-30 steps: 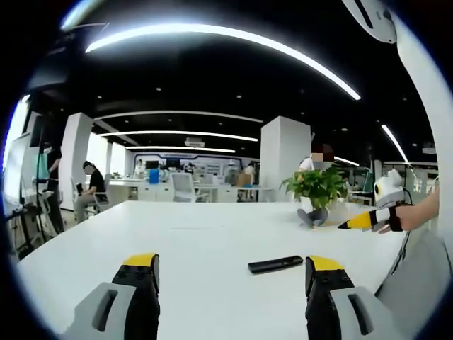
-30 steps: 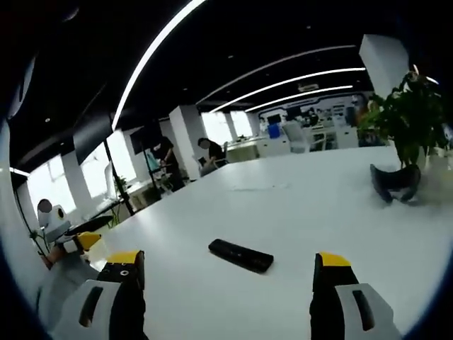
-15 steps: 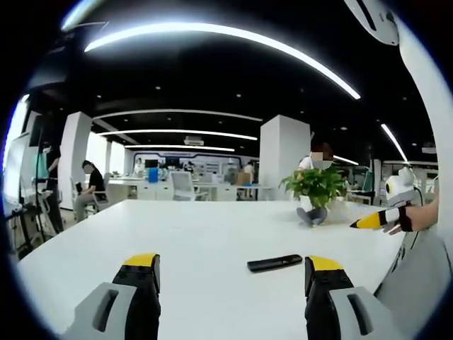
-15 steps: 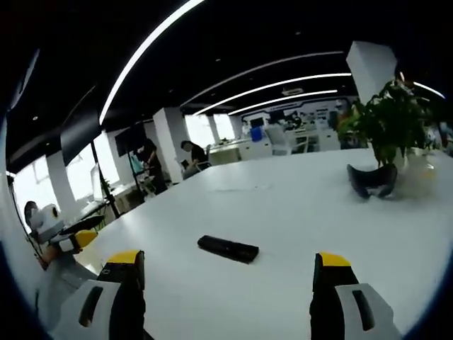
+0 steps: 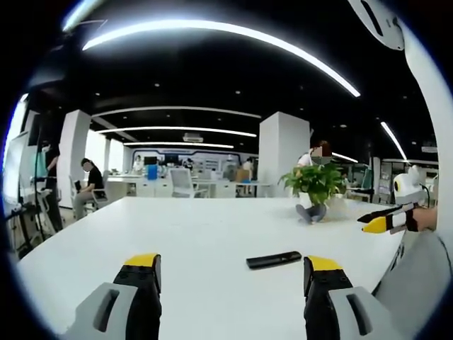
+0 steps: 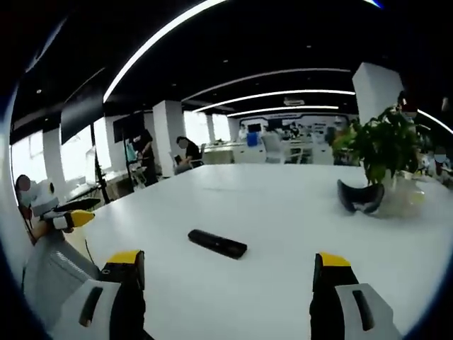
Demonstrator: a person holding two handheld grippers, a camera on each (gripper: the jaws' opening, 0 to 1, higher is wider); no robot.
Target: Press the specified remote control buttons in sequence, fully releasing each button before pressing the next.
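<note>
Black remote [image 5: 274, 260] [image 6: 217, 243] lying flat on white bench [image 5: 198, 241] [image 6: 283, 212], mid-bench. Left gripper [image 5: 231, 297] and right gripper [image 6: 228, 297] both spread wide, holding nothing, hovering near edge. Potted plant [image 5: 315, 188] [image 6: 382, 149] far right.

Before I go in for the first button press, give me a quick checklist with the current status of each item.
1. Remote in view on the table: ok.
2. Left hand-held gripper open, holding nothing: ok.
3. Right hand-held gripper open, holding nothing: ok.
4. Both grippers off the remote: ok.
5. Plant and the dark object beside it lie apart from the remote: ok.
6. Button side facing up: cannot tell.
</note>
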